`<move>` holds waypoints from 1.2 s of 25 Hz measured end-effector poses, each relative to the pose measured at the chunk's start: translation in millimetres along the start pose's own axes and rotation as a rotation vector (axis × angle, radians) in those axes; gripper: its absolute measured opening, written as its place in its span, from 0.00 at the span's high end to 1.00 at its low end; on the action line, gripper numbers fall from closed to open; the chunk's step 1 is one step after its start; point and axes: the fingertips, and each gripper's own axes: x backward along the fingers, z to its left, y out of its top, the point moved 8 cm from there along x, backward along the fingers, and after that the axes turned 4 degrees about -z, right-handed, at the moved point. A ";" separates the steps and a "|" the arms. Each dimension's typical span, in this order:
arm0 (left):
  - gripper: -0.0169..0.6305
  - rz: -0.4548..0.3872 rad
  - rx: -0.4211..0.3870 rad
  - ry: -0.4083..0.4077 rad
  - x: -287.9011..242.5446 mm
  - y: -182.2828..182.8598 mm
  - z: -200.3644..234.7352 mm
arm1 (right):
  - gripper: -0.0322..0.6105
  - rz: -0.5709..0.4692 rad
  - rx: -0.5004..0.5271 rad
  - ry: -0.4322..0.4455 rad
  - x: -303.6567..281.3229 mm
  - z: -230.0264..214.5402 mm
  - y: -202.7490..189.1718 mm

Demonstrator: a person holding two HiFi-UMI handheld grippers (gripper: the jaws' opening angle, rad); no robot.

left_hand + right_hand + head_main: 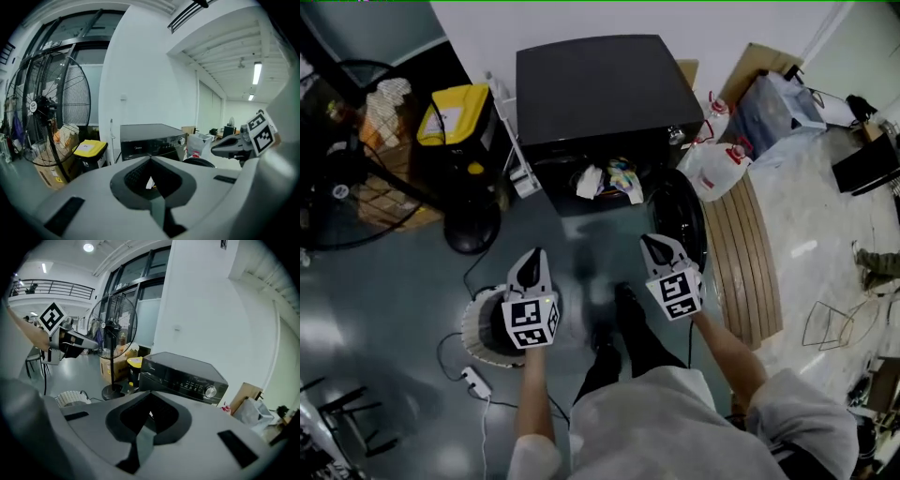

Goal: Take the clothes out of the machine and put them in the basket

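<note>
So the black washing machine (pixel 609 89) has its round door (pixel 680 220) swung open to the right. The clothes (pixel 609 178) are still inside, a crumpled bunch of white and colourful bits right at the mouth. The bunch spreads sideways across the opening, with no real long axis. The white ribbed basket (pixel 478 333) sits on the floor to the left, and I can't tell what's in it. The left gripper (pixel 532 255) and right gripper (pixel 652 244) both point at the machine, jaws pressed together on nothing.
</note>
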 end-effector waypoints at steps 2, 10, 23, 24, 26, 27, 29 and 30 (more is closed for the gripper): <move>0.95 0.007 0.006 0.025 -20.6 -6.7 5.3 | 0.91 0.003 -0.003 0.013 -28.2 -14.2 -7.1; 0.95 0.030 0.052 0.091 -105.0 -44.6 -0.7 | 0.91 -0.004 -0.047 0.078 -121.5 -60.3 -52.0; 0.95 0.106 0.087 0.081 -191.8 -154.9 0.9 | 0.91 0.029 -0.102 0.078 -257.3 -63.5 -148.6; 0.95 0.104 0.089 0.074 -198.3 -163.3 3.3 | 0.91 0.026 -0.107 0.070 -267.5 -60.9 -156.6; 0.95 0.106 0.093 0.065 -211.2 -184.5 9.7 | 0.91 0.018 -0.114 0.054 -287.6 -55.6 -173.5; 0.95 0.108 0.097 0.061 -217.7 -195.4 13.3 | 0.91 0.015 -0.117 0.047 -297.4 -52.5 -182.0; 0.95 0.096 0.099 0.054 -230.7 -213.6 21.5 | 0.91 0.011 -0.125 0.033 -315.7 -45.2 -198.0; 0.95 0.085 0.098 0.052 -236.8 -222.1 26.1 | 0.91 0.009 -0.133 0.026 -324.5 -41.3 -205.6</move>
